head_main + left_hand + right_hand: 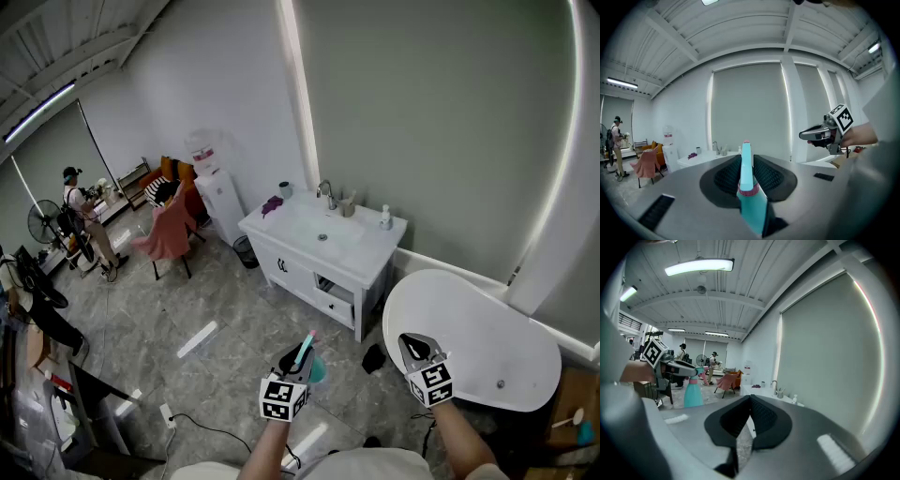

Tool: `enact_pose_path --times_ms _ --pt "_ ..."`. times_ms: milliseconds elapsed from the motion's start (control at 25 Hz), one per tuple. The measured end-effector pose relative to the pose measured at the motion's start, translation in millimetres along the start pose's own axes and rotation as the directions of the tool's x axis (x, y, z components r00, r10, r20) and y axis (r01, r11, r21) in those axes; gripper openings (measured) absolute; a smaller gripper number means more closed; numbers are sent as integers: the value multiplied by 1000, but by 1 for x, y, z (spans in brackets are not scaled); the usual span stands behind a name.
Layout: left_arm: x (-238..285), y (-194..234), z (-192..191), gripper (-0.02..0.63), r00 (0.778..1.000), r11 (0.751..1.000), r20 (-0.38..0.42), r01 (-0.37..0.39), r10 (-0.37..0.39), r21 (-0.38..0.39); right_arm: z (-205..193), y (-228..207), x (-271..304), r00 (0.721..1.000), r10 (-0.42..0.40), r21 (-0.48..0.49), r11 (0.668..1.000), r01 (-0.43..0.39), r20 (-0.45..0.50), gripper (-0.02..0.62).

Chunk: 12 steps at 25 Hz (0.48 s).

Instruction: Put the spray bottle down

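Nearest, the left gripper (300, 358) is clamped on the top of the teal spray bottle (315, 369) and holds it in the air above the grey floor (225, 291). To its right, the right gripper (418, 345) has its jaws pressed together with nothing between them. Just beyond the right gripper lies a white bathtub (473, 328), and farther off a white sink cabinet (292, 268) stands against the wall.

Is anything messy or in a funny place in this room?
The teal spray bottle isn't standing on anything: the left gripper pinches it up in the air. A white strip lies loose on the floor, and a purple cloth sits crumpled on the sink counter.
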<state>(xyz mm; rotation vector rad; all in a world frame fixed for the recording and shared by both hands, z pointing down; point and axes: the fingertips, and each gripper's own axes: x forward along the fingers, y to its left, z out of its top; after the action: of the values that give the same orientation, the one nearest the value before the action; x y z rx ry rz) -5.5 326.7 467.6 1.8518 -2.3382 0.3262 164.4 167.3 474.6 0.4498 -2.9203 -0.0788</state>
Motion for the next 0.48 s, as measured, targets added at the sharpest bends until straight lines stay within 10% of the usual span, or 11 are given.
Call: enact_pose_path --times_ms 480 --pt "3 -9 4 84 1000 1000 0 6 -6 3 2 -11 -4 1000 -20 42 999 19 18 11"
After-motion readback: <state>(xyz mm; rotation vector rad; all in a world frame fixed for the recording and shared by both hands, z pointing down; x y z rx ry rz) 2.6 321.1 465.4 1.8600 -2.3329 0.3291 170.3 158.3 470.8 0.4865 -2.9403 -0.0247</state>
